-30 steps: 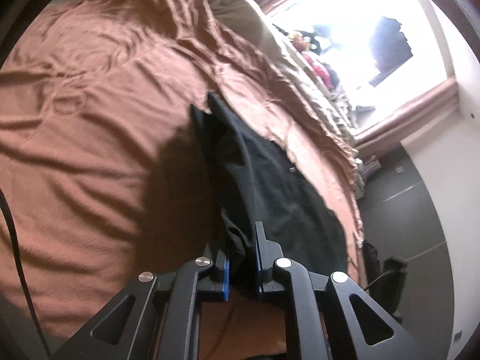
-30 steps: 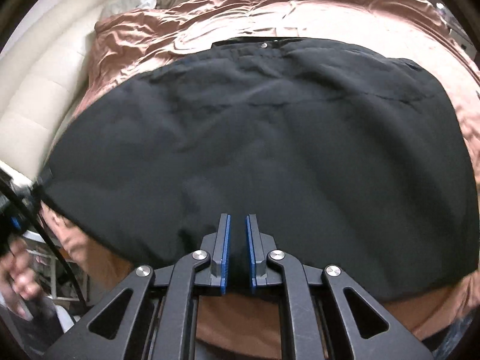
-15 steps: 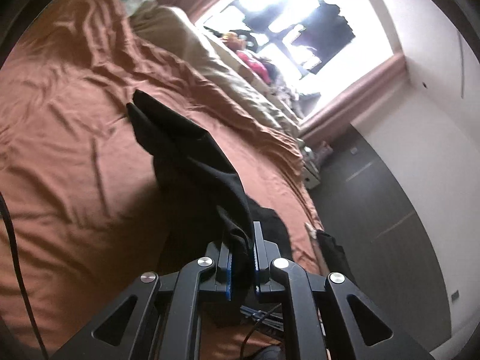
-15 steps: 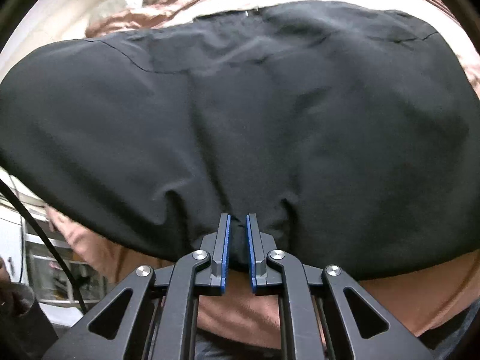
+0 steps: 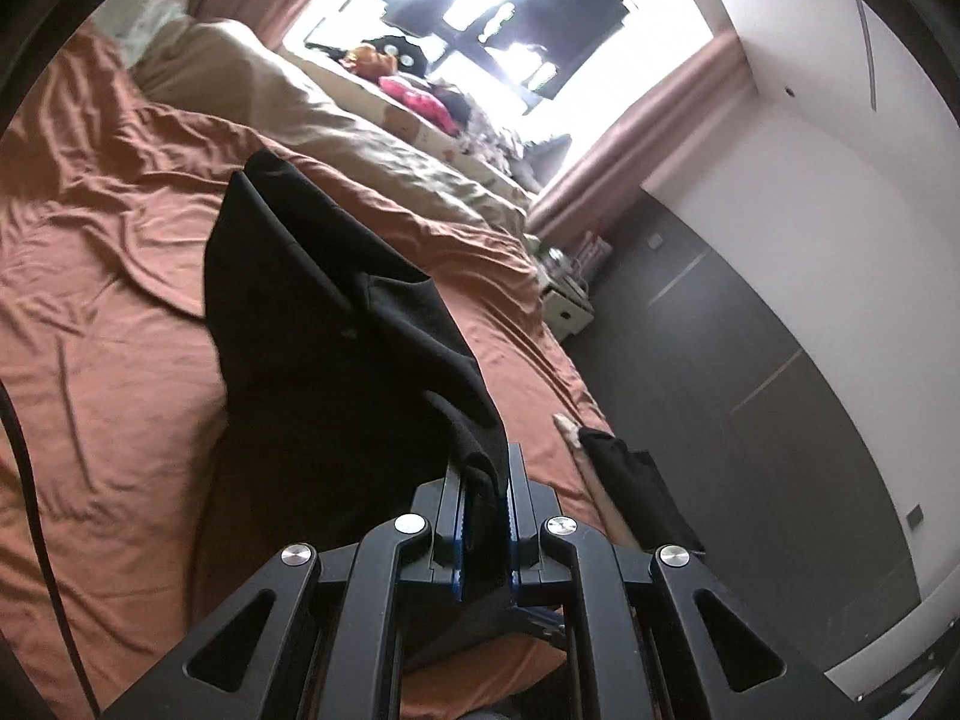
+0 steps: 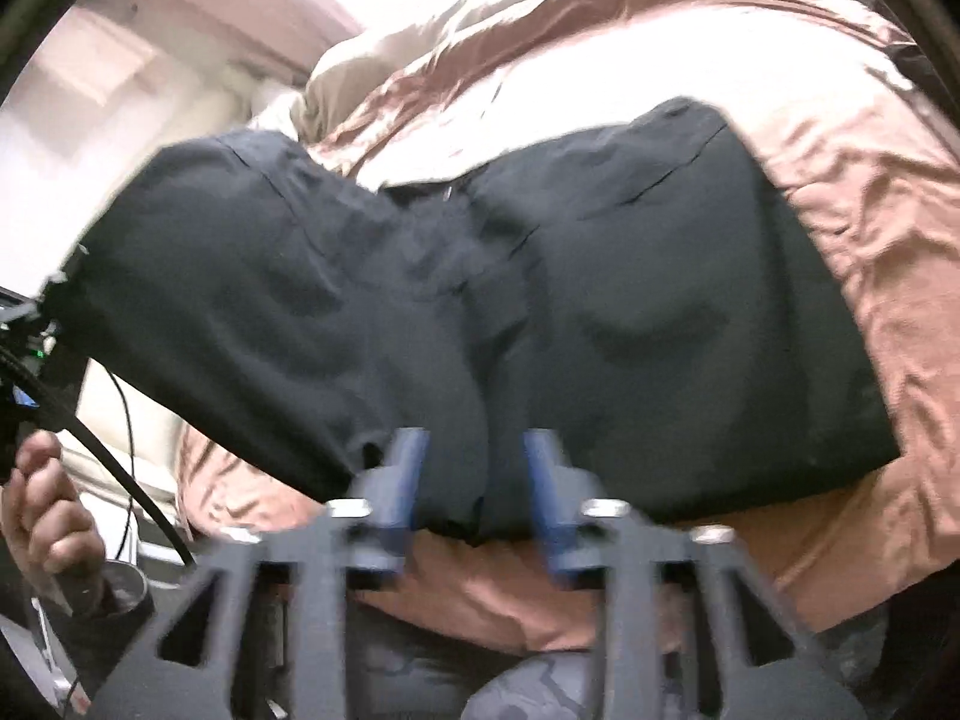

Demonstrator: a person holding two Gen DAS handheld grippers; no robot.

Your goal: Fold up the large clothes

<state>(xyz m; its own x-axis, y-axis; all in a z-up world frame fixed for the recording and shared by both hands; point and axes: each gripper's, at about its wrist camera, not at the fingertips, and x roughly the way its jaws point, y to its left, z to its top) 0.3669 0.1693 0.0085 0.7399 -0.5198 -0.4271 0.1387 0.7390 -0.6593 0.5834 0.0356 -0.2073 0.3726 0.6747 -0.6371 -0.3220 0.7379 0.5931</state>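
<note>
Black garment sits pinched in left hand-held gripper; right hand-held gripper spread apart.

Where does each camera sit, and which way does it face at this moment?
Left wrist: on the left gripper, looking along the brown bed cover to the window; its fingers pinch the black garment.
Right wrist: on the right gripper, looking across the black garment toward the headboard; fingers apart, the person's hand at lower left.
Both show garment and cover.

Rust-brown bedsheet, beige duvet, bright window, pink curtain.
</note>
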